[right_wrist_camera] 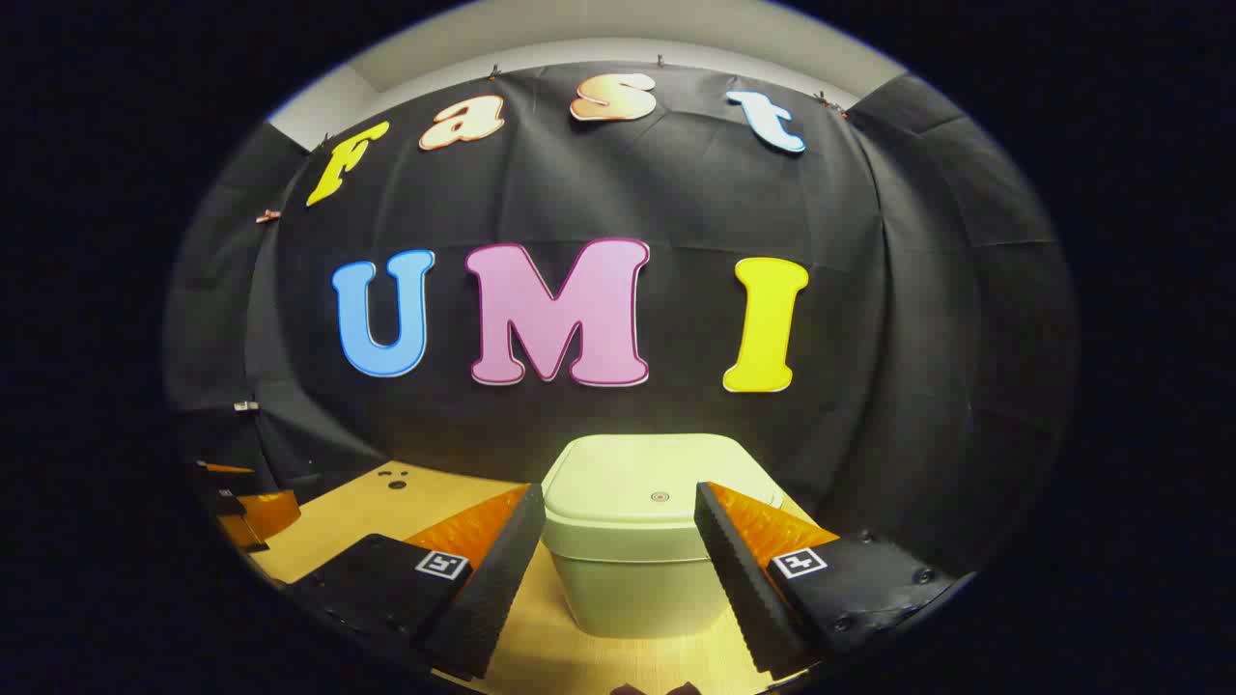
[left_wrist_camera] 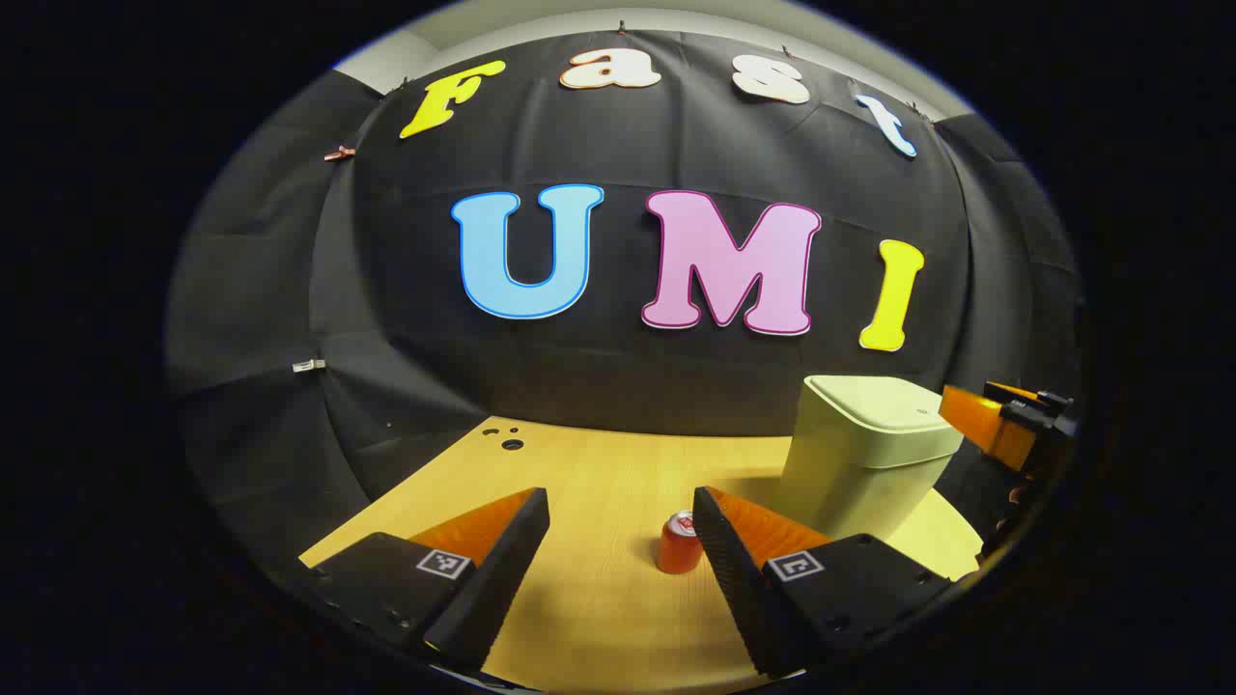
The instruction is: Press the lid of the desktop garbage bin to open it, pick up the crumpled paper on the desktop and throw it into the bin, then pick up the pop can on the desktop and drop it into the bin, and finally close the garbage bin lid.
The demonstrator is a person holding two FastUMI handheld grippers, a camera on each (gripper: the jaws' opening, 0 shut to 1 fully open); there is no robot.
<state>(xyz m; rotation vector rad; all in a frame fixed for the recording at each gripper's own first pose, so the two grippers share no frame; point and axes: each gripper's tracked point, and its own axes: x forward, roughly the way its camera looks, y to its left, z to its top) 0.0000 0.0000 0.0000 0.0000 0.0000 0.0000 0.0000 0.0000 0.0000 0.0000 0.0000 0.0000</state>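
A pale green desktop garbage bin (left_wrist_camera: 864, 454) stands on the wooden table, its lid (right_wrist_camera: 642, 483) down. A red pop can (left_wrist_camera: 680, 543) stands upright on the table, just left of the bin and close to the right finger of my left gripper (left_wrist_camera: 618, 541). That gripper is open and holds nothing. My right gripper (right_wrist_camera: 613, 545) is open too, hovering in front of the bin (right_wrist_camera: 632, 560) with the bin's front seen between its fingers. It also appears at the right edge of the left gripper view, beside the bin's lid.
The wooden table (left_wrist_camera: 599, 618) ends at the black cloth wall behind. Two small holes (left_wrist_camera: 510, 442) mark the table's far left corner. The left gripper's body (right_wrist_camera: 237, 507) shows at the left edge of the right gripper view.
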